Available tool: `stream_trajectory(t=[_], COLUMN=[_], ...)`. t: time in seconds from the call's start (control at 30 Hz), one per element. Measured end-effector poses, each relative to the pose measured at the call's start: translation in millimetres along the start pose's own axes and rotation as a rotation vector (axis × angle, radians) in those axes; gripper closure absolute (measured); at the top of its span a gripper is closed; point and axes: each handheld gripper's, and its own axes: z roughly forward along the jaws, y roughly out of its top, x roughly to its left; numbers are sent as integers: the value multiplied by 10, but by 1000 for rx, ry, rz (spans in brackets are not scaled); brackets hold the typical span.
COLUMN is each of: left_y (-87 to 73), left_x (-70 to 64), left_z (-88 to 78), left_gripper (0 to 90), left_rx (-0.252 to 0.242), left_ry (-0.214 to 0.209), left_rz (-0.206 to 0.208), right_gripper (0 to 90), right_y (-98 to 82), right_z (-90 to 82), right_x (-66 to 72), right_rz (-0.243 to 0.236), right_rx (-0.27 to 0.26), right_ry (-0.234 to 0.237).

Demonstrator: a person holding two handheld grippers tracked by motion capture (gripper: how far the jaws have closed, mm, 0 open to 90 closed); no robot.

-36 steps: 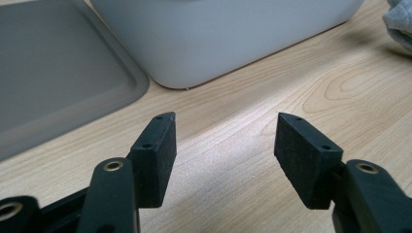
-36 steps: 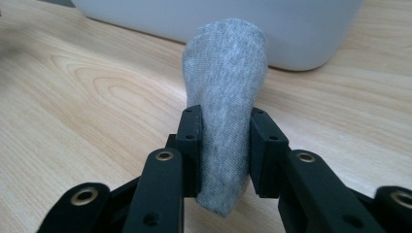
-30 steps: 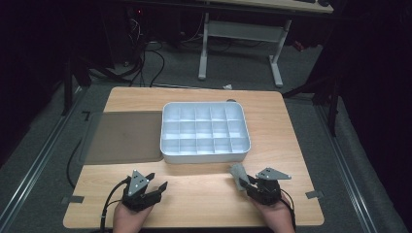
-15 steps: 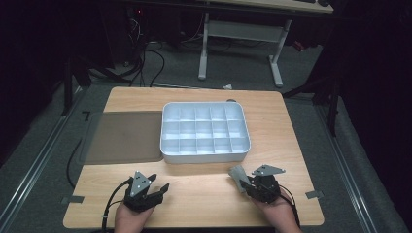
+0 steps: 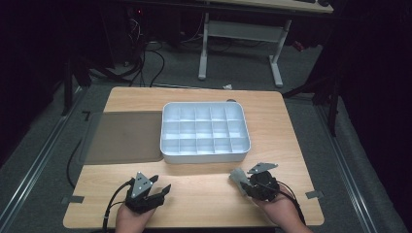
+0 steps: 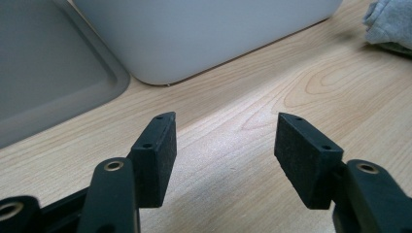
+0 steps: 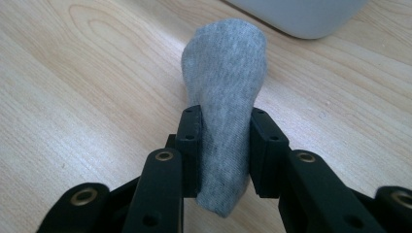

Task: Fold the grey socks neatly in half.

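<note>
A rolled grey sock (image 7: 226,63) sticks out between the jaws of my right gripper (image 7: 224,131), which is shut on it just above the wooden table. In the high view the right gripper (image 5: 241,182) is at the front right of the table, with the grey sock (image 5: 237,175) pointing toward the white compartment tray (image 5: 204,156). My left gripper (image 5: 161,183) rests at the front left, open with nothing between its pads (image 6: 154,155). In the left gripper view the left gripper (image 6: 226,145) faces the tray's white wall (image 6: 204,34), and the grey sock (image 6: 388,24) lies at the far right.
The tray's compartments look empty. A flat grey lid or mat (image 5: 124,137) lies against the tray's left side and overhangs the table's left edge. A strip of bare wood (image 5: 204,194) runs between the grippers. A desk frame (image 5: 238,43) stands beyond the table.
The right hand has shifted slightly, with the sock still gripped. The left gripper has stayed where it was.
</note>
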Motion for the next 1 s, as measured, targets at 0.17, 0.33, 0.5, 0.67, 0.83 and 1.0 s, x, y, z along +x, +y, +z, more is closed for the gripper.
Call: stream_trajectory(t=[0.17, 0.33, 0.5, 0.67, 0.83, 1.0], left_y=[1, 1, 1, -1, -1, -2], left_x=[4, 9, 12, 11, 10, 15], left_z=[-1, -1, -5, -3, -7, -7], left_gripper=[414, 413, 413, 413, 413, 413], left_rx=[-6, -6, -6, -6, -6, -6], left_ry=[-1, 0, 1, 1, 1, 1], left_rz=[-4, -6, -5, -8, -6, -9], right_gripper=[704, 704, 704, 705, 705, 704], right_y=[48, 89, 111, 203, 340, 458], right_z=[6, 22, 19, -103, -266, -382], right_x=[37, 64, 58, 11, -48, -105], right_rz=[-24, -43, -39, -19, -13, -4], right_rx=[46, 68, 74, 57, 21, 8], right_ry=[6, 6, 14, 18, 17, 14])
